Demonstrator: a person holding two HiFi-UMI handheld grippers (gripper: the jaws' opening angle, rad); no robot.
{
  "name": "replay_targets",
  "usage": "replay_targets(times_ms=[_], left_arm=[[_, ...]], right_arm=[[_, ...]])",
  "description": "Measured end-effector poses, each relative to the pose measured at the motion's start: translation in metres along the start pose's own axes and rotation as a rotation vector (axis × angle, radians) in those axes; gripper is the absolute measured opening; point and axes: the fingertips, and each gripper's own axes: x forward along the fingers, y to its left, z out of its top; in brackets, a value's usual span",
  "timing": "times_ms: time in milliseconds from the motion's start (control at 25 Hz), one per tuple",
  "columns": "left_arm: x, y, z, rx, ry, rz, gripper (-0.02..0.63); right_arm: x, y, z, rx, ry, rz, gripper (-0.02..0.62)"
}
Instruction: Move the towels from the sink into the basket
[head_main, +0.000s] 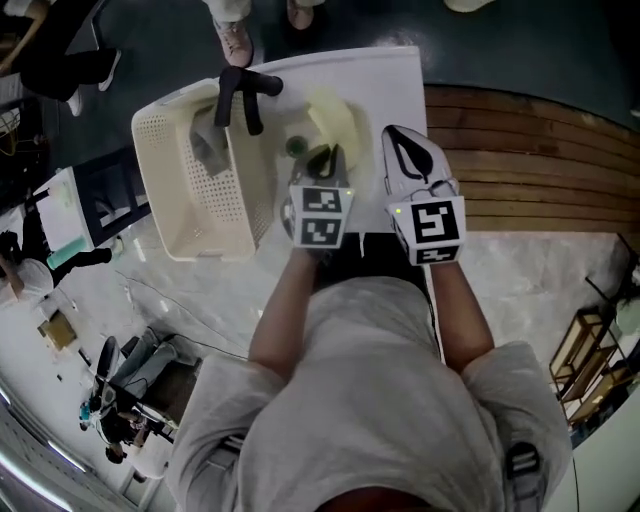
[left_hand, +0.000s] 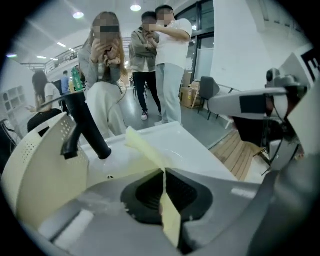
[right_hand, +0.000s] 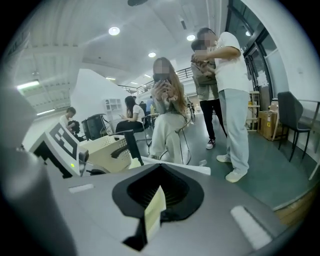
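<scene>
A pale yellow towel (head_main: 335, 120) hangs over the white sink (head_main: 395, 75), lifted off its bowl. My left gripper (head_main: 324, 160) is shut on one edge of it; in the left gripper view the towel (left_hand: 147, 150) runs up and away from the closed jaws (left_hand: 164, 192). My right gripper (head_main: 405, 148) is shut on another part, and a strip of the towel (right_hand: 154, 211) shows pinched between its jaws (right_hand: 157, 199). The cream perforated basket (head_main: 190, 200) stands left of the sink, next to the black faucet (head_main: 245, 95).
Several people stand just beyond the sink (left_hand: 165, 65). A wooden slatted platform (head_main: 520, 150) lies to the right of the sink. A dark chair (right_hand: 295, 120) stands farther off. The basket's rim (left_hand: 40, 165) is close on the left gripper's left side.
</scene>
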Motion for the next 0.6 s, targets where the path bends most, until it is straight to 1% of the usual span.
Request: replay_targets(times_ms=[200, 600], left_arm=[[-0.039, 0.011, 0.025, -0.047, -0.113, 0.043, 0.023], [-0.106, 0.032, 0.041, -0.115, -0.26, 0.115, 0.023]], right_arm=[[-0.001, 0.026, 0.018, -0.057, -0.022, 0.055, 0.006], [-0.005, 0.083, 0.044, -0.138, -0.052, 0.143, 0.006]])
